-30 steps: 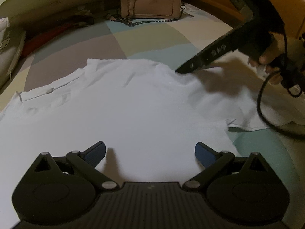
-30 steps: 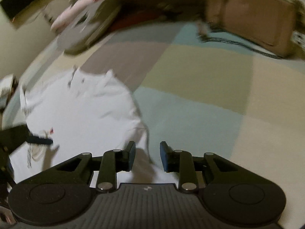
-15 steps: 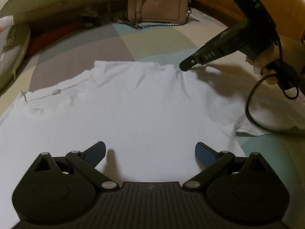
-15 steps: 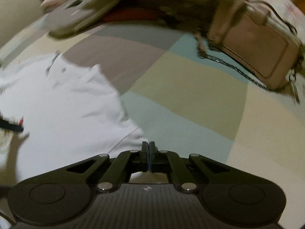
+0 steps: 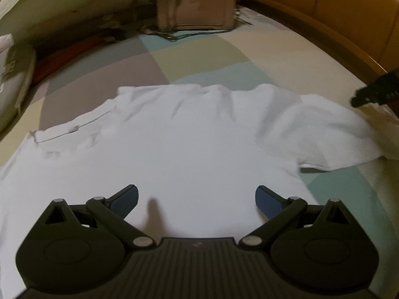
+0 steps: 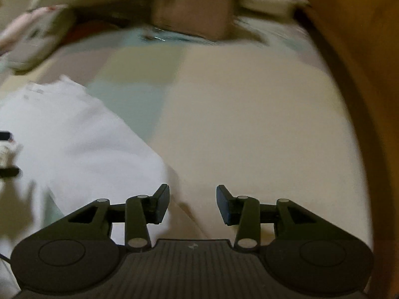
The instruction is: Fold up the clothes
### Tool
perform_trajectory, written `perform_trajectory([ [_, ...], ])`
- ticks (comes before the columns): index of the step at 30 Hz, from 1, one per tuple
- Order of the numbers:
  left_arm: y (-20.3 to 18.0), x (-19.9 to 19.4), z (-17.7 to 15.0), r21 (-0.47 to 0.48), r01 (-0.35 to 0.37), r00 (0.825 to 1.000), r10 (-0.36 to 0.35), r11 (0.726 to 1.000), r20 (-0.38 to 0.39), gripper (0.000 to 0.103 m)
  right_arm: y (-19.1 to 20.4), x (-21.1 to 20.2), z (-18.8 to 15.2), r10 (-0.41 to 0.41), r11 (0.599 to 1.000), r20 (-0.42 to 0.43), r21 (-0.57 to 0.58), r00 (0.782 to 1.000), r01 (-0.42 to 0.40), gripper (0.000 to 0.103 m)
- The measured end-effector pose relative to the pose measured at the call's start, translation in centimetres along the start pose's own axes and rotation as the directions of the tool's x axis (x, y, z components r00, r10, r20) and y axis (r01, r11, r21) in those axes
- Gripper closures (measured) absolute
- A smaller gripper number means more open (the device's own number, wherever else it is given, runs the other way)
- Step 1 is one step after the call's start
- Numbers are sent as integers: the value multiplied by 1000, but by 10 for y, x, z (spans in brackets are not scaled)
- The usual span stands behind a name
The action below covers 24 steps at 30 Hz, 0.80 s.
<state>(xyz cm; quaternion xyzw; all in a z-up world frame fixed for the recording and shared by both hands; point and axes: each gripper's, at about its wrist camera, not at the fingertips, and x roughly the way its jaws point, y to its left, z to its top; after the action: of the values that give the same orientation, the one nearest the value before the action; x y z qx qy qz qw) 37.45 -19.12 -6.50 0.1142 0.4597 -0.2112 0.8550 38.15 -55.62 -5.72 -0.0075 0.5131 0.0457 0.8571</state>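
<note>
Left wrist view: a patchwork bed (image 5: 286, 57) carries a white T-shirt (image 5: 187, 134) spread flat, a beige handbag (image 5: 197, 5) beyond it. Left gripper (image 5: 197, 198) hovers over the shirt, jaws wide and empty. Right gripper (image 6: 193, 204), just opening, holds nothing beside the shirt's edge.
</note>
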Motion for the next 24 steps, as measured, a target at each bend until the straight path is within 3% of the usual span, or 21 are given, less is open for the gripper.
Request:
perform_trajectory([
  [6, -30, 2, 2, 86, 61, 998, -59, 994, -25, 3, -55, -20, -45, -84, 995, -65, 46, 994, 87, 52],
  [13, -60, 6, 7, 184, 118, 993, -112, 976, -39, 3, -68, -30, -66, -35, 999, -63, -29, 997, 33, 49],
  [17, -72, 7, 9, 230, 134, 991, -127, 964, -47, 3, -67, -22, -78, -63, 992, -100, -115, 993, 51, 48],
  [22, -80, 10, 11, 257, 146, 989, -135, 955, -60, 3, -74, -18, -81, 27, 993, -139, -111, 990, -42, 47],
  [24, -82, 11, 12, 250, 144, 989, -133, 957, -61, 3, -78, -19, -77, 44, 995, -159, -78, 986, -57, 57],
])
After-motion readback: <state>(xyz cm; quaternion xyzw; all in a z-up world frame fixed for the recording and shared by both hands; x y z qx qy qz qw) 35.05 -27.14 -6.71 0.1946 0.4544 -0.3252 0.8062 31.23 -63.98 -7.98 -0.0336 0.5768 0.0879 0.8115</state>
